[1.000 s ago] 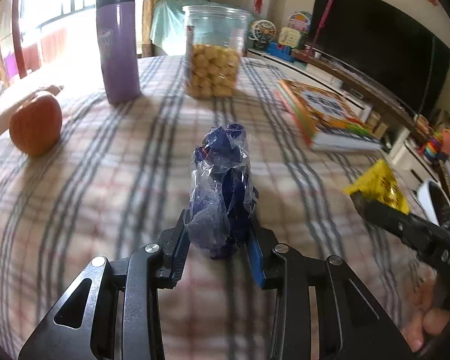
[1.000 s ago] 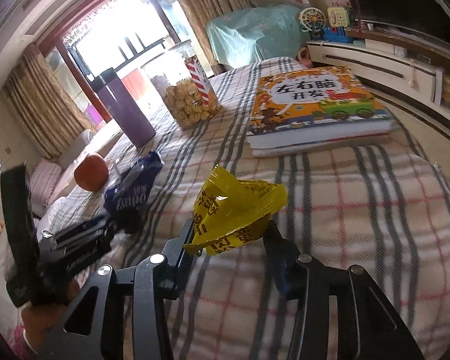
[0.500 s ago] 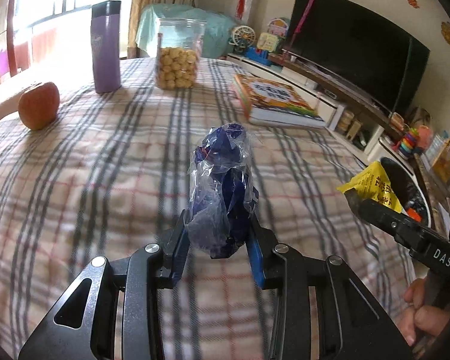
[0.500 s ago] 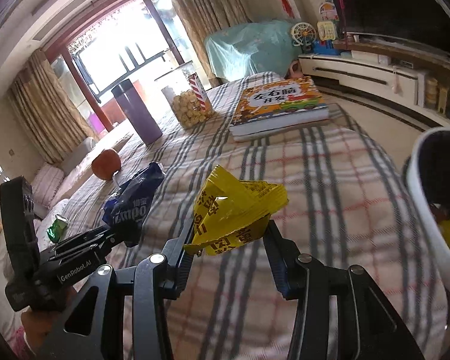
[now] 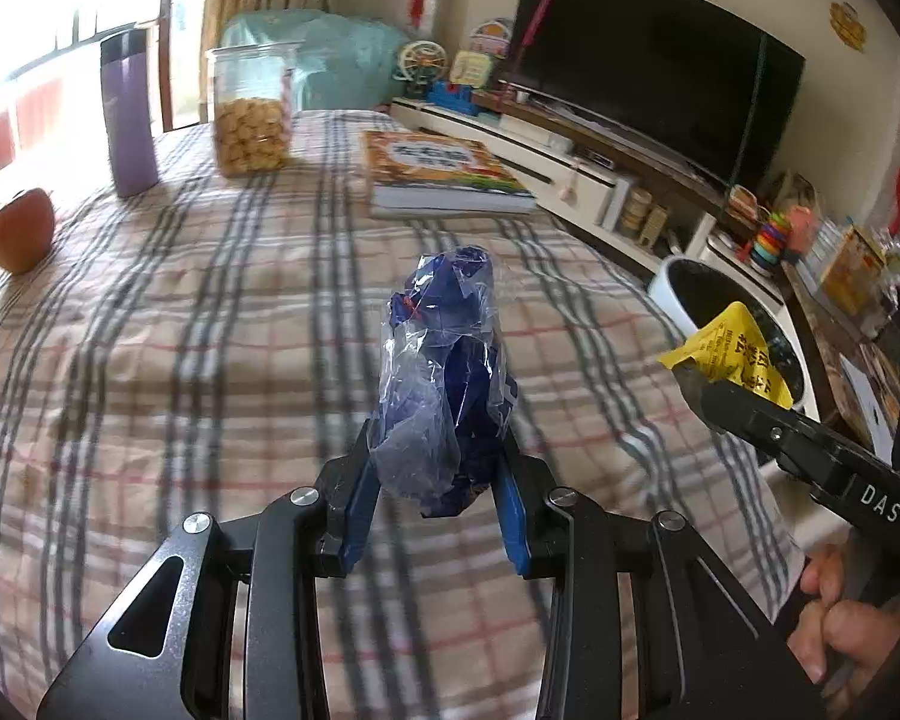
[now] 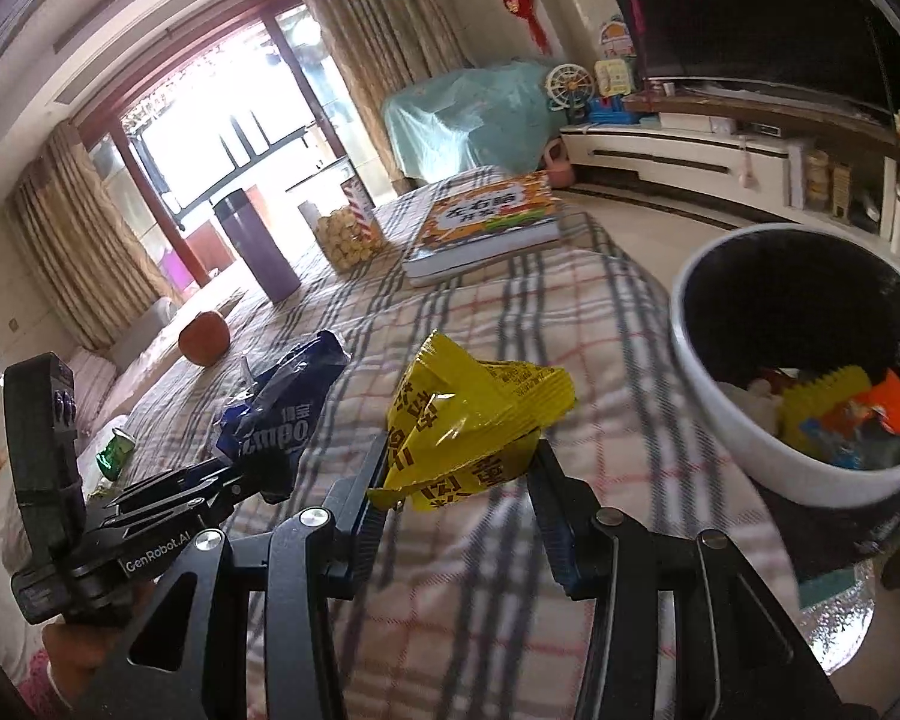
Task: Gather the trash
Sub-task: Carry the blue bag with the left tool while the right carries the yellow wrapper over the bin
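Clearly both grippers carry trash above the checked desk [image 5: 210, 360]. Left gripper [image 5: 438, 483]: jaws pinching a blue wrapper [image 5: 444, 384] with clear crinkled film, held upright between the blue pads. Right gripper [image 6: 459, 483]: jaws pinching a crumpled yellow wrapper [image 6: 474, 414].

Left view only: a hand [image 5: 840, 630] at the lower right edge under the right gripper, whose black side reads "DAS". A black TV [image 5: 648, 60] on the far right wall. Coloured toy rings [image 5: 771, 237] on the low cabinet.

Right view only: the inside of the white bin [image 6: 744, 420], at the right just past the desk edge. It holds yellow, orange and blue wrappers. The left view shows only the bin's rim behind the yellow wrapper. The left gripper's body reads "GenRobot.AI". The blue wrapper's face shows white lettering, partly "mpo", plus Chinese characters I cannot read. A green can [image 6: 114, 450] lies at the far left, beyond the desk. Curtains and a bright window at the far left.

Both views: a purple flask [image 5: 127, 120], a clear jar [image 5: 252, 108] of round biscuits, an apple [image 5: 21, 231] and a picture book [image 5: 444, 171] on the far half of the desk. The book cover and the yellow wrapper carry Chinese print, too blurred to read.
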Tool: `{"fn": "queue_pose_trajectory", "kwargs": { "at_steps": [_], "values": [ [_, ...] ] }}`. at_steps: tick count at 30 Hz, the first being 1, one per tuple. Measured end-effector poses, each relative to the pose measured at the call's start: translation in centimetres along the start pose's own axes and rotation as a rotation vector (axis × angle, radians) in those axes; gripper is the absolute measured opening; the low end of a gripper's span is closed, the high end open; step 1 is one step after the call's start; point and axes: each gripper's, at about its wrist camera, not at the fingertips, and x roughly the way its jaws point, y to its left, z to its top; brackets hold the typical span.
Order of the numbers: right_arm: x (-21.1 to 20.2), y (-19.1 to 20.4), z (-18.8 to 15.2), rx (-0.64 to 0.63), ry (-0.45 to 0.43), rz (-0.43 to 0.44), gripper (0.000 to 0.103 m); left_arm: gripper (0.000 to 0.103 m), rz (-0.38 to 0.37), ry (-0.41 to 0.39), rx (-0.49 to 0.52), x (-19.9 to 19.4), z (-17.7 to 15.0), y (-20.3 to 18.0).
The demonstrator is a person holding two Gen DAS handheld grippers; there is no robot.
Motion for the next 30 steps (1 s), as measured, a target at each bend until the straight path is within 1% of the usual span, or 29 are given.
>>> {"fn": "queue_pose_trajectory", "kwargs": {
  "at_steps": [10, 30],
  "values": [
    [-2.4, -2.6, -0.2, 0.044, -0.035, -0.030, 0.046, 0.033, -0.027, -0.004, 0.057, 0.1, 0.3, -3.2],
    [-5.3, -6.5, 0.5, 0.100, -0.096, -0.096, 0.046, 0.033, -0.100, -0.020, 0.151, 0.4, 1.6, -8.9]
  ]
}}
